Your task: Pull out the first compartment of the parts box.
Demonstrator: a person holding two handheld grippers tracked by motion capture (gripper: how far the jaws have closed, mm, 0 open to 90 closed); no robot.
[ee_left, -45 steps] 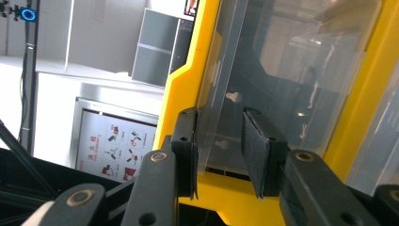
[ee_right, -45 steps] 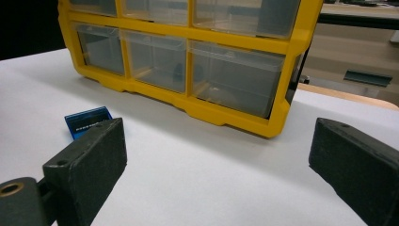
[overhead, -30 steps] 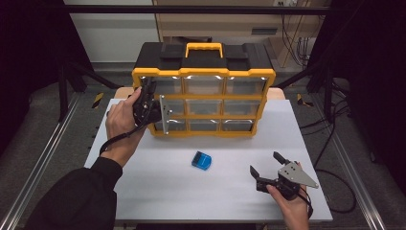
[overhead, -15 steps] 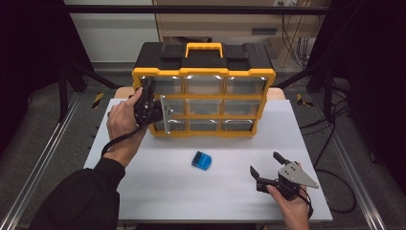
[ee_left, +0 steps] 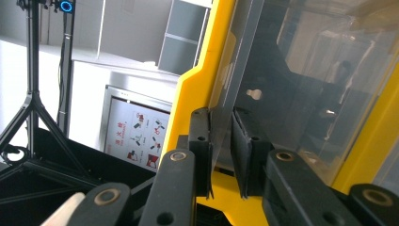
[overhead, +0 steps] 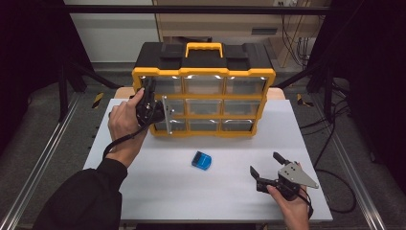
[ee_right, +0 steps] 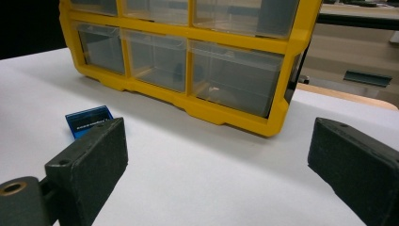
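A yellow and black organizer (overhead: 203,72) with clear drawers stands at the back of the white table (overhead: 158,191). My left gripper (overhead: 155,112) is at its left column, shut on the front panel of a clear drawer (overhead: 166,114) that is pulled out a little. In the left gripper view the jaws pinch that clear panel (ee_left: 263,84) beside the yellow frame (ee_left: 188,108). My right gripper (overhead: 265,163) rests open near the front right of the table, holding nothing. A small blue card-like box (overhead: 201,160) lies flat between the organizer and the right gripper, and it sits left of the open jaws (ee_right: 89,121).
The organizer's bottom right corner (ee_right: 277,127) faces the right gripper across bare table. Dark stands and cables (overhead: 335,158) surround the table. A tripod (ee_left: 30,103) and a wall poster (ee_left: 136,136) appear beyond the organizer's left side.
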